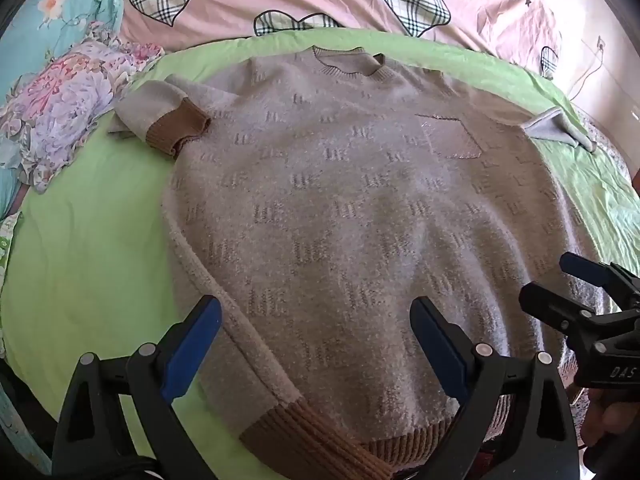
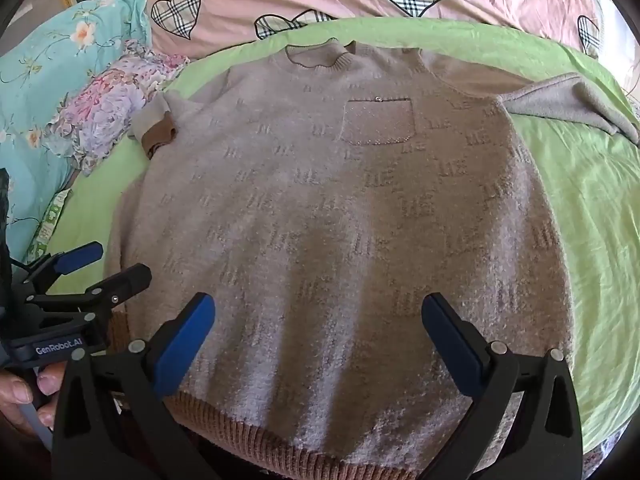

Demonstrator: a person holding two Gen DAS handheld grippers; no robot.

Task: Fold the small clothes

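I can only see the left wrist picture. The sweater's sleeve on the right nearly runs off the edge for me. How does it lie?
Observer: In the right wrist view that sleeve lies spread outward on the green sheet, not folded over the sweater.
Operator: Is there anything on the chest pocket?
Observer: Yes. The pocket has a small shiny stud at the middle of its top edge.
Operator: And the other clamp, is it gripping?
Observer: No. The right gripper is open over the sweater's lower part, pinching nothing.
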